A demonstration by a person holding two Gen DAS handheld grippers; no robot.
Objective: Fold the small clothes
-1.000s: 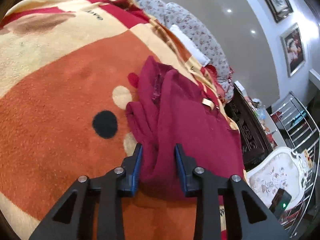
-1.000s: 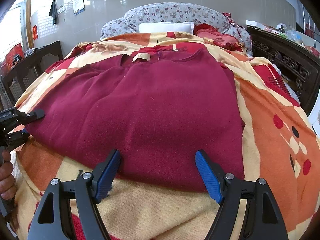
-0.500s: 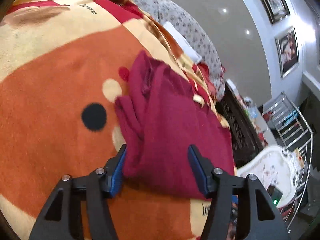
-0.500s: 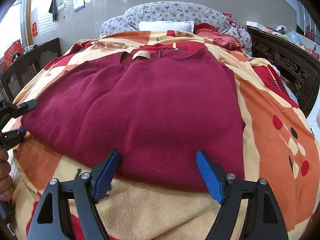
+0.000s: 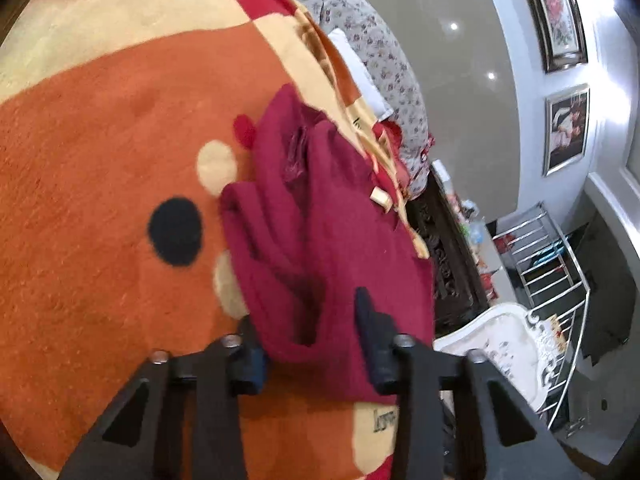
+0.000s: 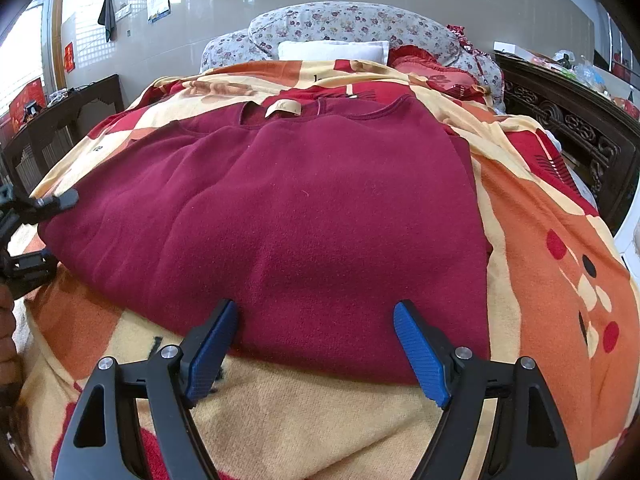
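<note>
Left wrist view: left gripper (image 5: 310,332) sits at the near edge of a dark red sweater (image 5: 332,216), which lies on an orange/cream/red blanket (image 5: 92,152) over a bed. Sweater's bunched side fold is between the fingers; jaws are closing on it. Left pad is partly hidden by fabric, right finger (image 5: 370,320) is blurred, so firm pad contact can't be confirmed. Fabric nr the gripper is gathered into several ridges. Black dot and cream spots of the blanket print lie just left of the garment. A tan neck label (image 5: 380,199) shows at the sweater's far end. Beyond the bed: floral pillows (image 5: 384,64), dark carved wood furniture (image 5: 444,248), framed pictures (image 5: 566,132) on the wall, a metal rack (image 5: 548,256).

Right wrist view: right gripper (image 6: 314,342) is wide open, blue pads either side of the sweater (image 6: 280,216) bottom hem, w/ no squeeze on the cloth. Hem edge lies between and just ahead of the fingertips. Garment lies spread mostly flat across the middle of the bed, neckline and label (image 6: 283,108) toward the headboard end, hem toward the camera. Left gripper (image 6: 42,232) appears at the picture's left edge, at the sweater's side edge, w/ part of a hand (image 6: 7,332) below it. White pillow (image 6: 334,50) and floral pillows (image 6: 352,26) sit at the head of the bed; blanket (image 6: 552,240) extends to the right of the garment.
</note>
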